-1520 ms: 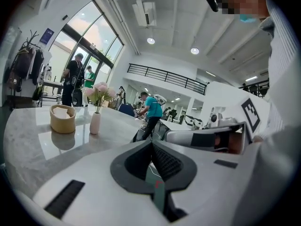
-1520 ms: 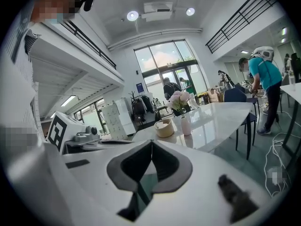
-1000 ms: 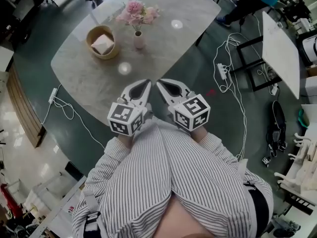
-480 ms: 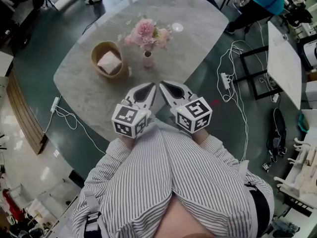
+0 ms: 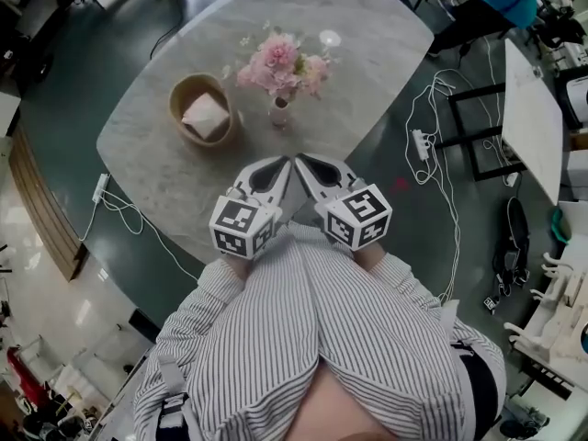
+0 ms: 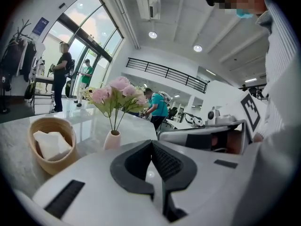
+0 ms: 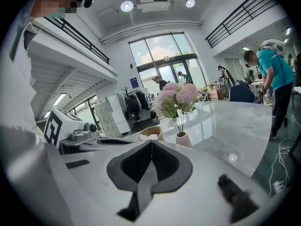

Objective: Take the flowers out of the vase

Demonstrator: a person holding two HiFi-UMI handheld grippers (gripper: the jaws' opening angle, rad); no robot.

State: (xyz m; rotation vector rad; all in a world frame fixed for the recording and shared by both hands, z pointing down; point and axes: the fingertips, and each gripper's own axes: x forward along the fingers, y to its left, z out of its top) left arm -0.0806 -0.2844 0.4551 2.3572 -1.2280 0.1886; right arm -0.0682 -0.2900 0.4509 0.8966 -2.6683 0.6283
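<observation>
Left gripper and right gripper, jaws clenched on nothing, hover at six o'clock from the vase holding pink flowers.

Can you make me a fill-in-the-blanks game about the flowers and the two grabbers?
1. The flowers standing in the vase are ____ in colour.
2. The basket beside the vase holds something ____.
3. The left gripper and the right gripper are both empty, with their jaws ____.
Missing words: pink; white; shut.
</observation>
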